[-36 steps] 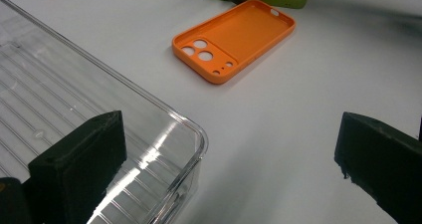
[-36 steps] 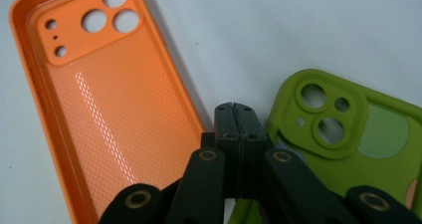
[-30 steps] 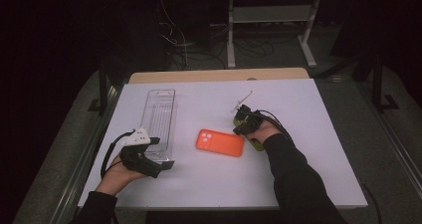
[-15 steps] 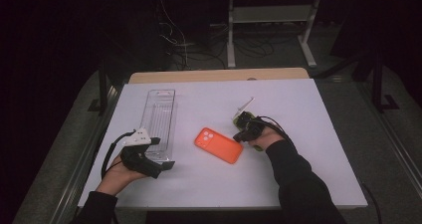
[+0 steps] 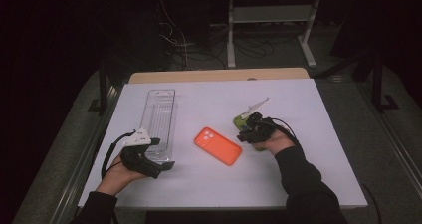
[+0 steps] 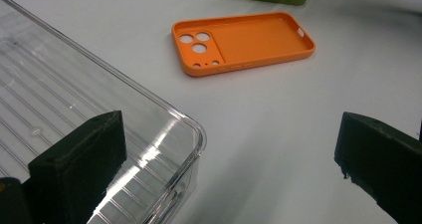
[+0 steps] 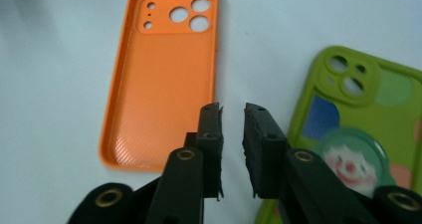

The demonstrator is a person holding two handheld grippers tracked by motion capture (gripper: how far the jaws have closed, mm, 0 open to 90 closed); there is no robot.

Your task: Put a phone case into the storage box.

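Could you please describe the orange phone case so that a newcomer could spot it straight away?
On the white table, look midway between the clear plastic tray and the green phone case. The orange phone case lies there open side up, plain and empty, whereas the green one bears a cartoon picture.

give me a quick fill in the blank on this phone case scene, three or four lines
1. The phone case lying in the middle of the table is coloured ____.
2. It lies with its hollow inside facing ____.
3. The left claw straddles a corner of the clear plastic ____.
4. Beside the right claw lies a ____ case with a cartoon print.

Missing words: orange; up; tray; green
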